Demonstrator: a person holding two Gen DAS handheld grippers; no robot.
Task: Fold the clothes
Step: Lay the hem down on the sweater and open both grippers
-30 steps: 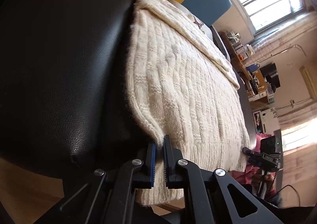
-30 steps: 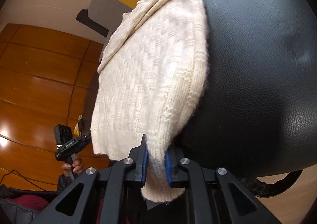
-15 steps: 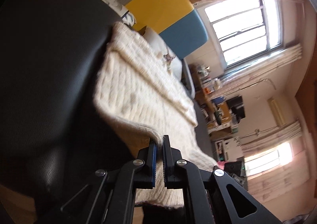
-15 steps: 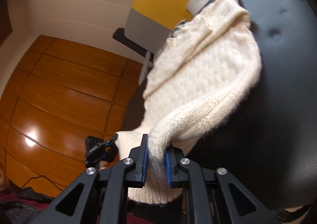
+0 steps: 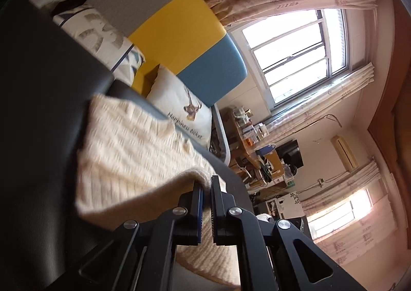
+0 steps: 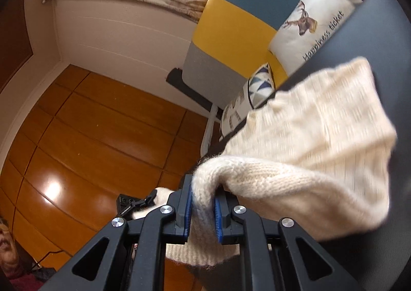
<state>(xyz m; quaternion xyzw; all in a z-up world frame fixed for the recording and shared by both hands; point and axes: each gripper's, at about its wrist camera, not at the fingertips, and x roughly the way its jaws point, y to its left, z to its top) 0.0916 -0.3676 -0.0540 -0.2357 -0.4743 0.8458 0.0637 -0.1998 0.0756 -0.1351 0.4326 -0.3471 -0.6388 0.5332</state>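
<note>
A cream knitted sweater [image 5: 128, 152] lies on a black leather surface [image 5: 38, 111], its near hem lifted and curling back over the rest. My left gripper [image 5: 206, 183] is shut on one corner of that hem. In the right wrist view the same sweater [image 6: 321, 142] arches up from the black surface [image 6: 385, 34], and my right gripper [image 6: 203, 203] is shut on a thick bunch of its ribbed hem. The sweater's far end is blurred. The other gripper [image 6: 128, 203] shows low in the right wrist view, at the left.
A grey, yellow and blue chair back [image 5: 179, 28] and a deer-print cushion [image 5: 185, 116] stand behind the black surface. A second patterned cushion [image 5: 102, 34] lies beside them. A cluttered desk [image 5: 257, 152] and windows [image 5: 295, 54] are at the right. Wooden panels [image 6: 90, 131] fill the left.
Both grippers have risen and swung forward with the sweater's hem, lifting the near part off the black surface and folding it toward the far end. The cushions and windows came into view.
</note>
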